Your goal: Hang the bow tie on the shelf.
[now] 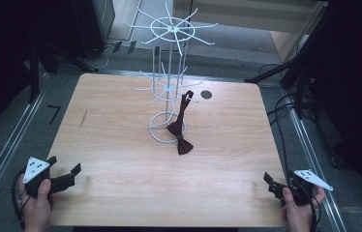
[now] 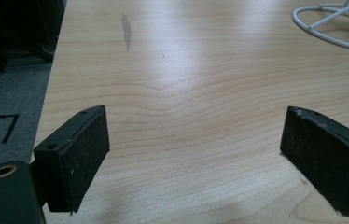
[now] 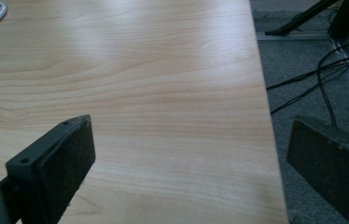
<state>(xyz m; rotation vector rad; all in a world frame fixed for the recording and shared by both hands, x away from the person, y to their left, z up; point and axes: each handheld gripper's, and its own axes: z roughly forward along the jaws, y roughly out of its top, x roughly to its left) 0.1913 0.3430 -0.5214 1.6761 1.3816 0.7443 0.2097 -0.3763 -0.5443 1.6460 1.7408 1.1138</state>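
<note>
While dark bow tie (image 1: 181,129) drapes white wire rack (image 1: 169,77), smooth woodgrain table (image 1: 121,145)

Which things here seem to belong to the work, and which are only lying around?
Likely part of the work:
- bow tie, hanging from a hook of the rack, lower end on the table
- white wire rack
- left gripper and right gripper, both open

Only around:
- wooden table
- cables on the floor

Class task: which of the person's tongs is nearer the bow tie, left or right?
Right, narrowly. The right tongs sit at the table's near right corner; the left tongs sit at the near left edge. The bow tie, hanging off the wire stand, lies slightly right of centre.
</note>
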